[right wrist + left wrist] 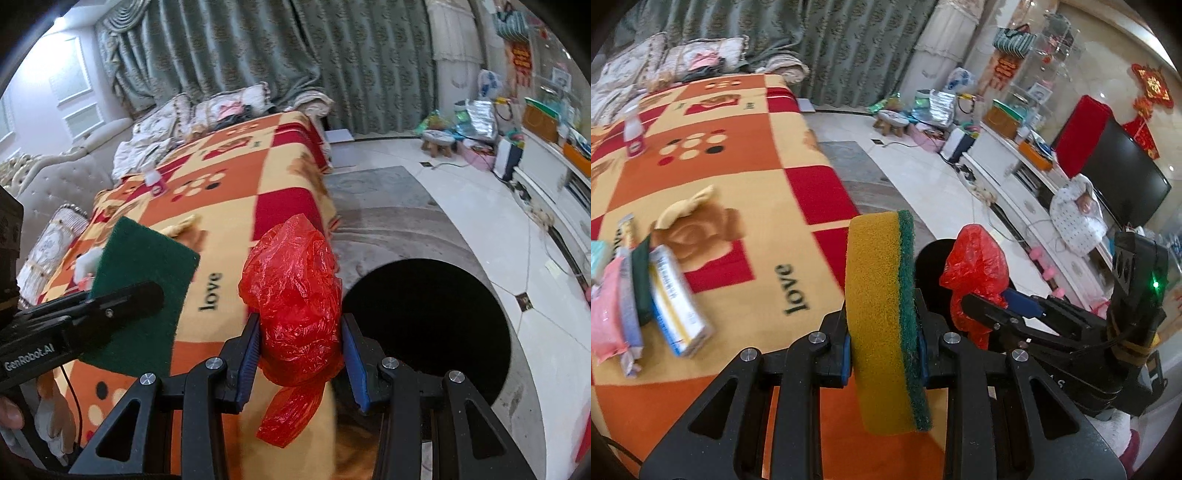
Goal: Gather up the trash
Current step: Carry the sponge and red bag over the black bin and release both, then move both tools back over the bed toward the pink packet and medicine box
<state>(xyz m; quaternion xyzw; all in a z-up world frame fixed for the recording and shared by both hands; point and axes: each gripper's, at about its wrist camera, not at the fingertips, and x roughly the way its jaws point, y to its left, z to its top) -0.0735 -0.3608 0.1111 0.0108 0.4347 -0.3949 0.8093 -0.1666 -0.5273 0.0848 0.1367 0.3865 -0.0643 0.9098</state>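
1. Gripping a yellow-and-green sponge (886,317) on edge, the left gripper (882,354) is pressing its blue-padded fingers (845,360) against both faces, yellow side to the left and green scouring side to the right.
2. The right gripper (301,343) is holding a crumpled red plastic bag (295,299); the bag is bulging above the fingers (248,354), which are touching its sides, and a loose tail is hanging down below them.
3. In the left wrist view the same bag (975,273) is showing at the tip of the right gripper (1001,306), just in front of a round black bin opening (932,266).
4. In the right wrist view the bin (436,317) is standing on the floor just beside the edge of the tabletop (221,206), which is wearing an orange, red and cream checked cloth with the word "love" on it. The bag is hanging near the bin's left rim, over the cloth edge.
5. More items are lying on the cloth in the left wrist view: a blue-and-white box (679,299), a pink packet (605,325), a dark green pad (641,284) between them, a yellowish crumpled scrap (683,206), and a small white bottle (633,133) standing farther back.
6. Green curtains (280,55) are hanging behind the tabletop.
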